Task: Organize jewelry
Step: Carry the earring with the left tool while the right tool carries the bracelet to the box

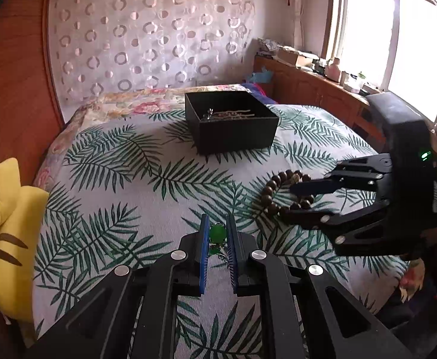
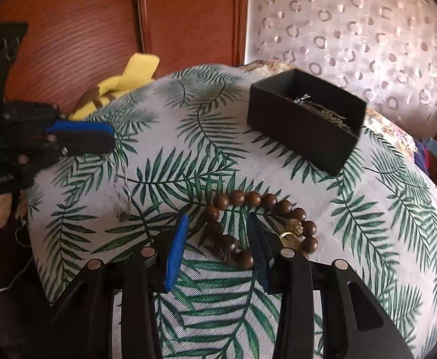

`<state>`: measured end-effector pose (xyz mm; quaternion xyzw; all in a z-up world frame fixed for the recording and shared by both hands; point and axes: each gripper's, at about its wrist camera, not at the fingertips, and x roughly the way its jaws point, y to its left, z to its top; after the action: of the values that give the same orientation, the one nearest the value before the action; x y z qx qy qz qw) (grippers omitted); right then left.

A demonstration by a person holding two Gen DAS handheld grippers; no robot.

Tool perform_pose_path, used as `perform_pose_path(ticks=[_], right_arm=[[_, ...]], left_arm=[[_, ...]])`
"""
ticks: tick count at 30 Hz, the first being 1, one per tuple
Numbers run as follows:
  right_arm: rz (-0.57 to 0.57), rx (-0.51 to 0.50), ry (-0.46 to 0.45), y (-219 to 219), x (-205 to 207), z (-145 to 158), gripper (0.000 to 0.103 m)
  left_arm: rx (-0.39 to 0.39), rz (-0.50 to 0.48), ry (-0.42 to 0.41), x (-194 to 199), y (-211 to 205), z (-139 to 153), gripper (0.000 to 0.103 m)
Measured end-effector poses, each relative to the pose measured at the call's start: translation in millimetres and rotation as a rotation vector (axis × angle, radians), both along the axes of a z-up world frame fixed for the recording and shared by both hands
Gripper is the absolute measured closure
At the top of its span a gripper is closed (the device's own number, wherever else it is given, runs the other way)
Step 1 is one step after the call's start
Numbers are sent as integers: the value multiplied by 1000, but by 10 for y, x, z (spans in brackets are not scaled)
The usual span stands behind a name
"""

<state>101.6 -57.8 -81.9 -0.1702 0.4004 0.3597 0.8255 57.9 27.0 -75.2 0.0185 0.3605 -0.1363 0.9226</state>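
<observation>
A black open box (image 1: pixel 233 119) with thin chains inside sits on the leaf-print bedspread; it also shows in the right wrist view (image 2: pixel 305 122). My left gripper (image 1: pixel 217 227) is shut on a green pendant (image 1: pixel 217 233), whose silver chain (image 2: pixel 120 185) hangs down to the bed. A brown wooden bead bracelet (image 2: pixel 257 224) lies on the bedspread. My right gripper (image 2: pixel 218 221) is open, its blue fingers astride the bracelet's left part; a gold ring (image 2: pixel 290 237) lies beside the beads. From the left wrist view the bracelet (image 1: pixel 281 191) lies between the right gripper's fingers (image 1: pixel 311 188).
A yellow plush toy (image 1: pixel 9 233) leans at the bed's left edge against the wooden wardrobe (image 2: pixel 99 30). A patterned curtain (image 1: pixel 146 36) hangs behind the bed. A cluttered wooden cabinet (image 1: pixel 314 86) runs under the window on the right.
</observation>
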Motion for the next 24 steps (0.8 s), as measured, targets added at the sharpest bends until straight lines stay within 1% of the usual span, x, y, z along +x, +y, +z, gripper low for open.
perform_pose_path(ticks=[3, 5, 7, 8, 13, 20, 24], right_arm=[[16, -20, 21, -11, 37, -56, 79], [19, 25, 24, -91, 42, 7, 88], [-3, 73, 4, -191, 48, 132, 88], [-14, 102, -11, -261, 52, 241, 88], [-48, 178, -82, -498, 95, 676, 89], [-64, 224, -154, -682, 141, 1082, 88], [-66, 230, -169, -706, 216, 1195, 88]], left_arm=[[-14, 1, -8, 54, 9, 33, 93], [-21, 3, -15, 95, 14, 54, 93], [-23, 6, -21, 117, 16, 78, 93], [-25, 7, -25, 135, 17, 93, 93], [-34, 8, -41, 210, -1, 162, 93], [-43, -3, -77, 297, -62, 311, 93], [-46, -10, -99, 364, -93, 414, 93]])
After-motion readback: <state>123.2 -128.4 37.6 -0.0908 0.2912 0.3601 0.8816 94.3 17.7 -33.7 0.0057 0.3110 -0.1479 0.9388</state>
